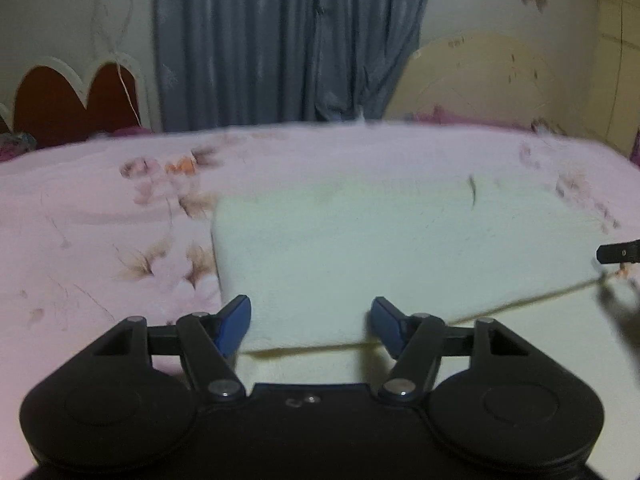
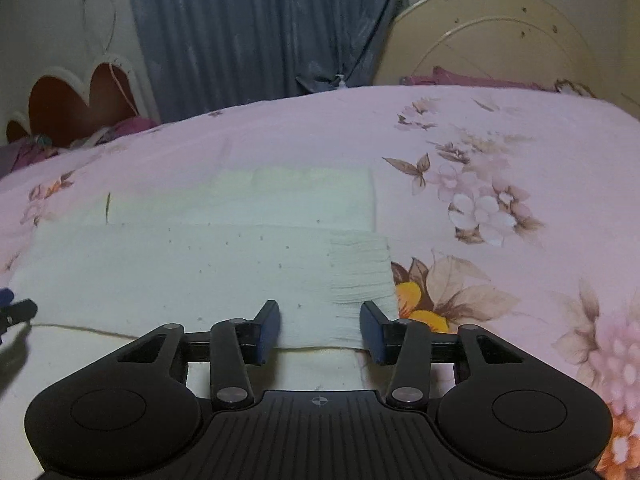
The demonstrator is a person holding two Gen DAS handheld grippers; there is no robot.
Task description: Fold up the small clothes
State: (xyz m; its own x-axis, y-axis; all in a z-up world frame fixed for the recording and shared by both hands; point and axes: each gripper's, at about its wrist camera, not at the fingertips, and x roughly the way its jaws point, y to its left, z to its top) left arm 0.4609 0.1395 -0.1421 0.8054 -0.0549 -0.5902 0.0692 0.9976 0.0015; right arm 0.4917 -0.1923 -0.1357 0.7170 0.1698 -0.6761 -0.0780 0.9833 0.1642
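Two grippers hover low over a pale cloth (image 2: 208,276) spread flat on a pink floral bedspread (image 2: 500,152). In the right wrist view the cloth fills the lower left and centre of the frame, with a ribbed band at its right end and a folded layer showing as a paler strip along its far side. Its near edge runs under the right gripper (image 2: 320,326), whose blue-padded fingers stand apart with nothing between them but cloth lying below; whether the pads touch the fabric cannot be told. The cloth's left end is cut off by the frame edge, where a dark tip of the left gripper (image 2: 16,312) pokes in.

In the left wrist view everything is blurred. The cloth (image 1: 380,248) sits centre and right, its left edge clear against the bedspread (image 1: 92,240), its right part running out of frame. The left gripper (image 1: 310,324) is spread wide over the near edge, holding nothing. A black tip of the right gripper (image 1: 618,254) enters at the right edge, mostly cut off.

Behind the bed, a blue curtain (image 2: 260,24) hangs at top centre, a red heart-shaped headboard (image 2: 80,104) is at upper left, half hidden by clutter, and a cream round panel (image 2: 500,36) leans at upper right.
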